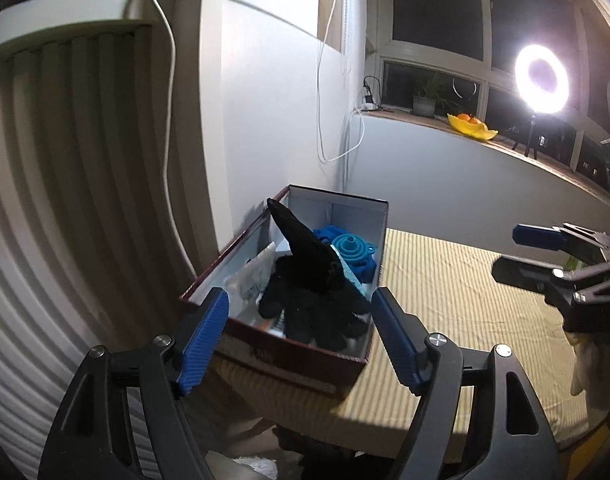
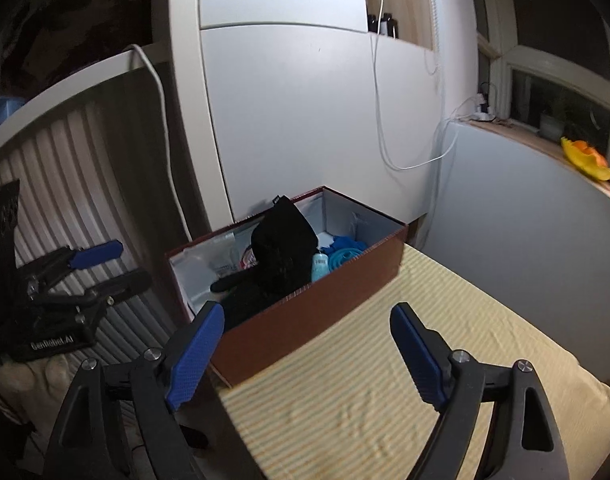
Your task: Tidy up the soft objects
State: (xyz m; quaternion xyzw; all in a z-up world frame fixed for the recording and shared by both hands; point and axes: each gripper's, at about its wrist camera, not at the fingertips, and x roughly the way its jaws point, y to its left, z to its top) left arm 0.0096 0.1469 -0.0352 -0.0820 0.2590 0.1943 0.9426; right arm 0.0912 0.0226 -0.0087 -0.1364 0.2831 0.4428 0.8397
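A dark red cardboard box (image 1: 305,356) (image 2: 305,316) stands on a yellow striped mattress. Inside it lie a black glove (image 1: 317,312) (image 2: 253,292), a black cloth pouch sticking up (image 1: 301,248) (image 2: 283,236), a blue cloth (image 1: 361,266) with a teal funnel (image 1: 349,246) (image 2: 343,256) on it, and a clear plastic packet (image 1: 251,276). My left gripper (image 1: 301,304) hangs open just before the box's near end, with nothing between its pads. My right gripper (image 2: 307,320) is open over the mattress beside the box, holding nothing. Each gripper shows at the edge of the other's view.
The mattress (image 1: 465,320) (image 2: 385,400) lies right of the box. A white ribbed bed rail (image 1: 65,160) and a white cabinet (image 2: 285,100) stand behind and left. A windowsill holds a ring light (image 1: 541,79), a yellow fruit bowl (image 1: 471,125) and a plant pot (image 1: 423,105).
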